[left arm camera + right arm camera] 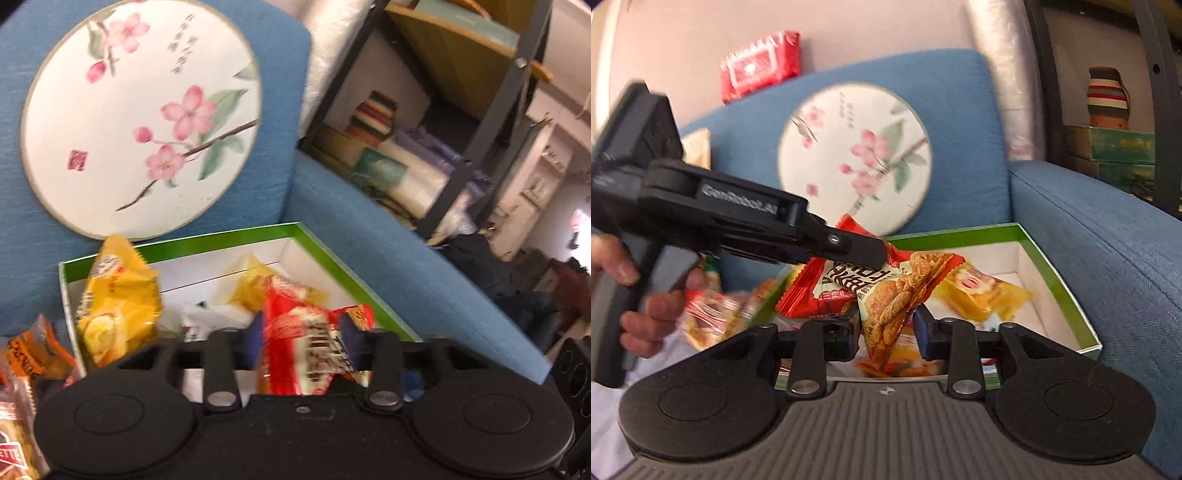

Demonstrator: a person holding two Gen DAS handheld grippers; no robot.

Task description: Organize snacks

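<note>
On the blue sofa, nearest the right camera, the right hand-held gripper has its jaws partly apart with a crisp packet hanging between them; whether the blue pads press it I cannot tell, since a gap shows on the left side. Just above that packet, the left hand-held gripper, gripped by a hand, reaches in from the left, its black tip lying over a red snack packet.

From the left camera, the left hand-held gripper stands wide open, and the red snack packet sits loose between its fingers, not squeezed by either side.

Beyond both lies a green-rimmed white box, open on the sofa seat. Inside it are a yellow cake packet leaning on its left wall and another yellow packet farther in. More wrapped snacks lie outside the box to the left.

Behind the box a blue cushion with a round blossom print stands against the backrest, a red pack resting on top of the sofa back.
</note>
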